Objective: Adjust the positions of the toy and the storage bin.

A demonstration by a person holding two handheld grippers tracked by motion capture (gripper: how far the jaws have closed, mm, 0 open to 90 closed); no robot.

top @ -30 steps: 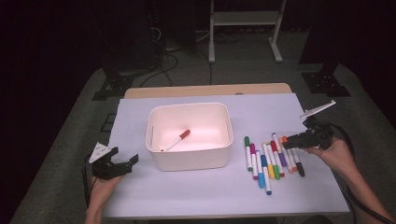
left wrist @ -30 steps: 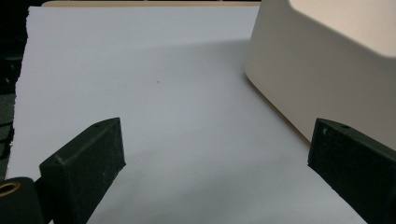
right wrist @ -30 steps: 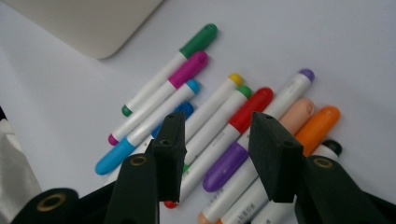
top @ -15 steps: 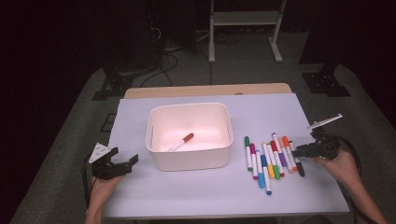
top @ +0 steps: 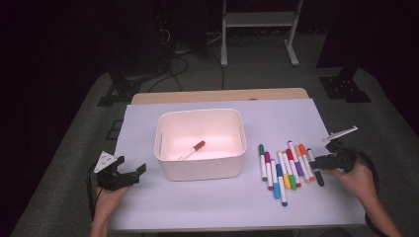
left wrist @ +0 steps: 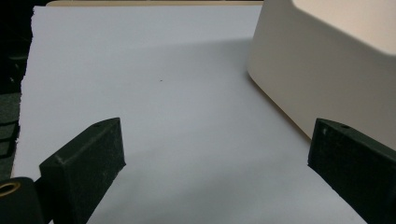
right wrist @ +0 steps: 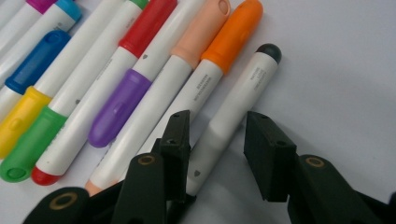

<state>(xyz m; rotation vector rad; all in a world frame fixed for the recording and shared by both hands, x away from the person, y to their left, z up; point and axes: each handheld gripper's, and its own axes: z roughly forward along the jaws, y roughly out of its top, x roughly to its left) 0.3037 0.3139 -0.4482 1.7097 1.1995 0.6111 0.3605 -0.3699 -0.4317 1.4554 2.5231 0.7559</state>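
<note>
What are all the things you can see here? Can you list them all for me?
Table: one, pale top, in the middle.
Bin: one, white, on the table.
Red-capped marker: one, white body, lying inside the bin.
Row of markers: about nine, many colours, on the table right of the bin.
Black-capped marker: one, white body, at the row's right end.
Stand: one, pale metal, on the floor behind.
Left hand-held gripper: black, open, left of the bin.
Right hand-held gripper: black, jaws have just been closing around the black-capped marker, not yet pressing it.
</note>
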